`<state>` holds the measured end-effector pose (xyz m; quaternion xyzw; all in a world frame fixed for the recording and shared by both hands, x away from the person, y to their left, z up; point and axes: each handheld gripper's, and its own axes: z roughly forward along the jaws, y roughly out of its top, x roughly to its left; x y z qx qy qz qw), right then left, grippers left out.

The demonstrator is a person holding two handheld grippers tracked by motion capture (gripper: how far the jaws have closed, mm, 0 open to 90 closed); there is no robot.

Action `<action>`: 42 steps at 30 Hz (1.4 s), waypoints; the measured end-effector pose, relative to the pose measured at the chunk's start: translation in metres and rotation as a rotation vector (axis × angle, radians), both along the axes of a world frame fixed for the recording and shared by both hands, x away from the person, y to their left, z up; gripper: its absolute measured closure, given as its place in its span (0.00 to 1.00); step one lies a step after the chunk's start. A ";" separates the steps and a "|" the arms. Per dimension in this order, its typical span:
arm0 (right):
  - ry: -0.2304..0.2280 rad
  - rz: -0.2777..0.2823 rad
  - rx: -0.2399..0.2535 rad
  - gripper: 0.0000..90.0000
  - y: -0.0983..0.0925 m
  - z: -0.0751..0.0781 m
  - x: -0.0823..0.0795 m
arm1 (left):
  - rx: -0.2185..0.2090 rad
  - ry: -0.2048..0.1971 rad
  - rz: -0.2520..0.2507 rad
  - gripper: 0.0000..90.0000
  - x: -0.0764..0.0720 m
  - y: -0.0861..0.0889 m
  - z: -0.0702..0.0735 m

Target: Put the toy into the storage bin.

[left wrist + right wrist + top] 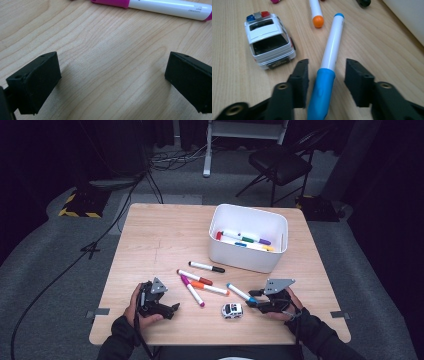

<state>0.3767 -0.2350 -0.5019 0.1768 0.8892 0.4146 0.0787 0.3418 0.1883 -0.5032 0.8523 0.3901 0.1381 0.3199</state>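
Blue marker [329, 72] sits right betw the jaws of the right gripper [327, 83], cap end toward the cam, body running away across the wood. Jaws narrowed around it but gaps visible both sides of the cap, so pads not pressing yet: straddling, no pinch. Right gripper [261, 301] is low on the table [165, 235] near the front edge, right of centre, person's hand wrapped on it. Same marker in high view [241, 293] lies diagonal, far end pointing up-left toward table middle. Toy police car [268, 40] just beside the marker on the cam's left, apart from it, not touching the jaw; in high view [232, 310] it's near the front edge, betw the two grippers. Orange marker [316, 12] tip is just past the car, close to the blue one's far end, no contact. Left gripper [110, 82] jaws spread wide, bare wood betw them, nothing held; pink marker [155, 5] lies across the top of its view, well clear of the tips. High view puts the left gripper [159, 304] near the front-left part of the table, hand on it. Mid-table cluster: pink marker [192, 290], orange marker [210, 287], red marker [195, 277], black marker [206, 266] closest to the bin. White bin [250, 257] stands toward the back-right corner, several markers [245, 240] lying inside.
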 end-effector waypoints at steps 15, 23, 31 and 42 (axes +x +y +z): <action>-0.019 -0.058 0.007 0.83 -0.019 0.004 0.003 | -0.001 0.001 0.002 0.01 0.000 0.000 0.000; -0.074 -0.084 0.046 0.83 -0.034 0.024 0.002 | 0.000 0.000 0.000 0.01 0.000 0.000 0.000; -0.139 -0.034 0.071 0.83 -0.032 0.062 0.003 | -0.001 0.000 0.000 0.00 0.000 0.000 0.000; -0.226 0.038 0.119 0.83 -0.028 0.120 0.011 | -0.001 0.000 0.000 0.00 0.000 0.000 0.000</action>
